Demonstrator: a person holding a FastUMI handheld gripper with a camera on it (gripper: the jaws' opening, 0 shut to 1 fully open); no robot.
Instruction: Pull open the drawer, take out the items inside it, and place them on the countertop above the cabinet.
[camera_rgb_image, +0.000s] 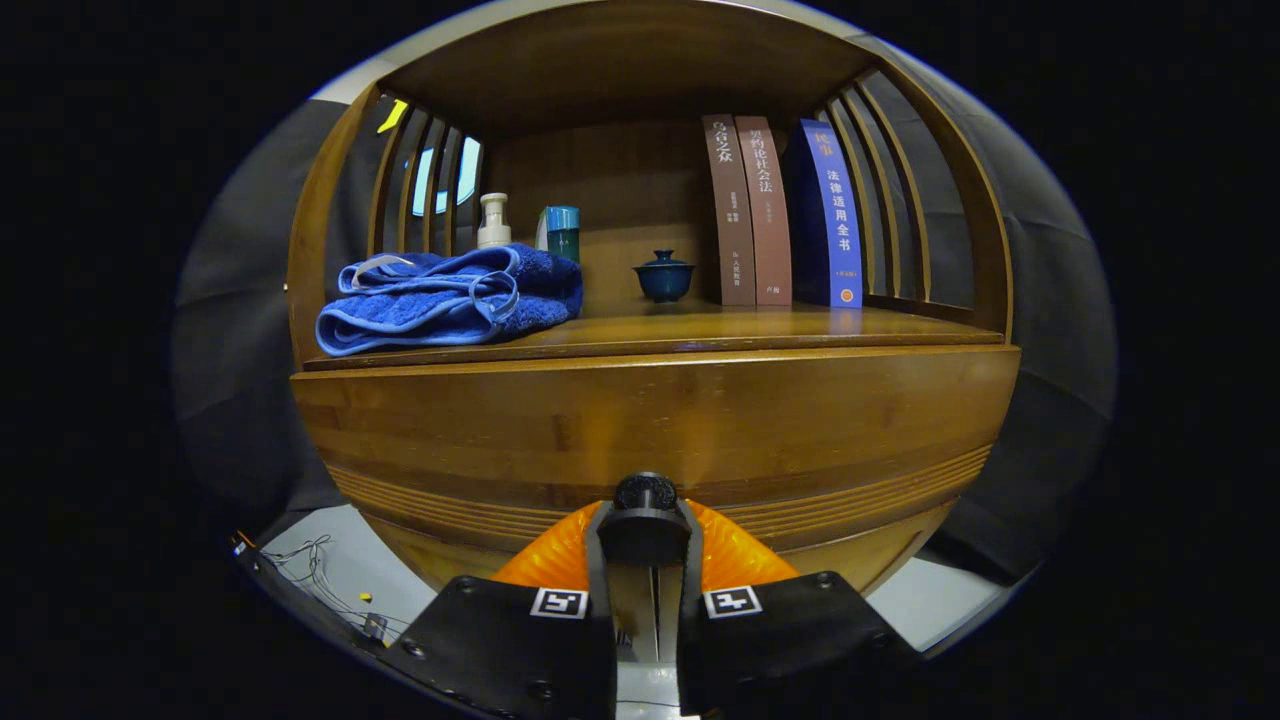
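Observation:
The wooden cabinet's drawer front (650, 430) stands right ahead of me, wide and curved, with grooves along its lower edge. Its dark round knob (645, 490) sits between my fingers. My gripper (645, 528) is shut on the knob, one finger pressing on each side of it. The drawer's inside is hidden behind its front. Above the drawer runs the wooden countertop (760, 330), with bare room at its middle and front.
On the countertop lie a folded blue towel (450, 295) at the left, a white pump bottle (493, 220) and a teal can (560, 232) behind it, a dark blue lidded cup (664, 276), and three upright books (790, 215). Slatted side walls and a shelf close it in.

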